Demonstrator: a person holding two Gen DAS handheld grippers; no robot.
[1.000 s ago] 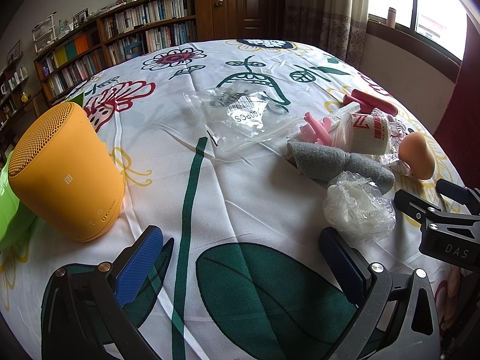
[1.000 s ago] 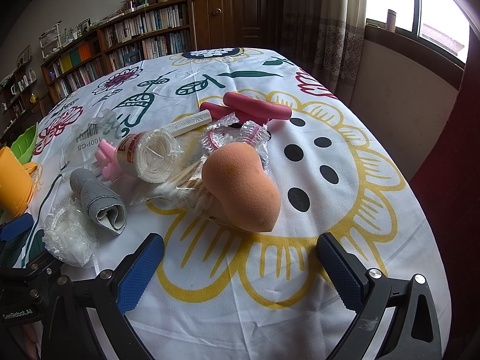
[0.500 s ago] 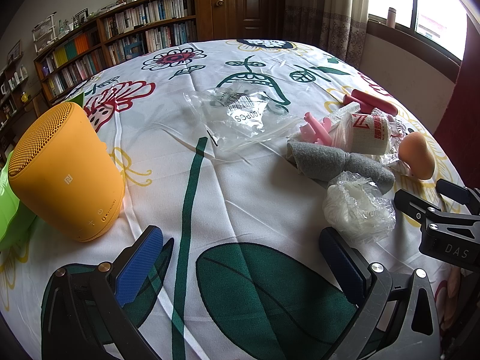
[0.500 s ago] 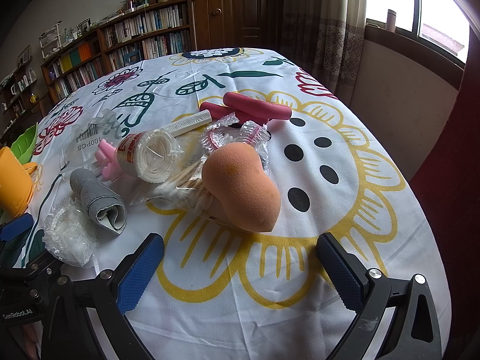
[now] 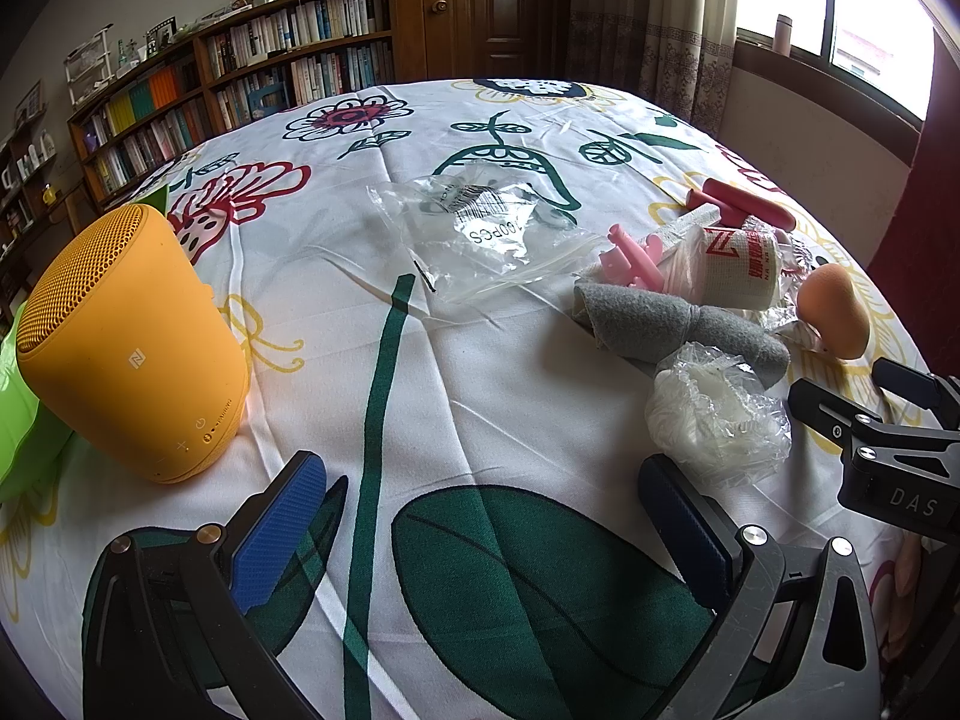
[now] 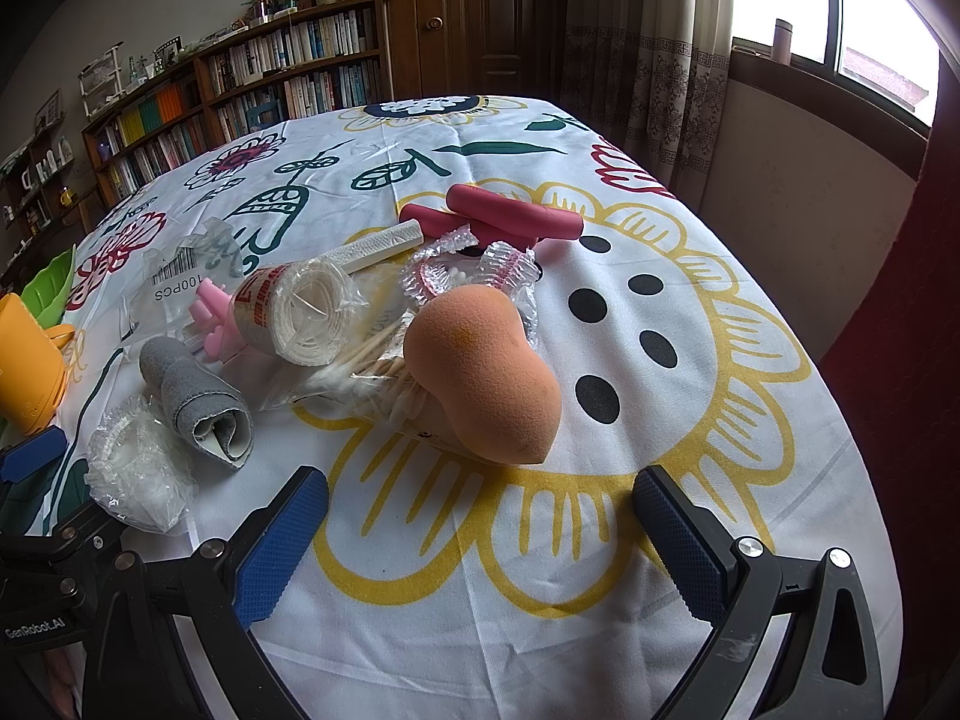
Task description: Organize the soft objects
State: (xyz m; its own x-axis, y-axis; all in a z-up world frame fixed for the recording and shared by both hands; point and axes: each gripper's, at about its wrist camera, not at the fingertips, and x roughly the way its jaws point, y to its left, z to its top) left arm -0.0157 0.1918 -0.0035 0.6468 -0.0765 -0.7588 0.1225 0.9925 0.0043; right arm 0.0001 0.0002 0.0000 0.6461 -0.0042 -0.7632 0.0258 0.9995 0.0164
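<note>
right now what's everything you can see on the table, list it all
sponge: 1, orange, nearest right gripper
cotton swabs: 1 bag, under sponge
gauze roll: 1, white
felt roll: 1, grey
plastic caps: 1 clear bundle, by felt roll
foam rollers: 2, red, far side
pink pieces: a few, behind gauze
clear bag: 1, middle
speaker: 1, yellow, left
tablecloth: 1, floral
left gripper: open
right gripper: open

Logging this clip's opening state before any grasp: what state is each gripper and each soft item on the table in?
left gripper: open, empty
right gripper: open, empty
orange sponge: lying on its side, leaning on the cotton swab bag
grey cloth: rolled up
gauze roll: wrapped, on its side
clear plastic cap: crumpled
zip bag: lying flat
yellow speaker: tilted
</note>
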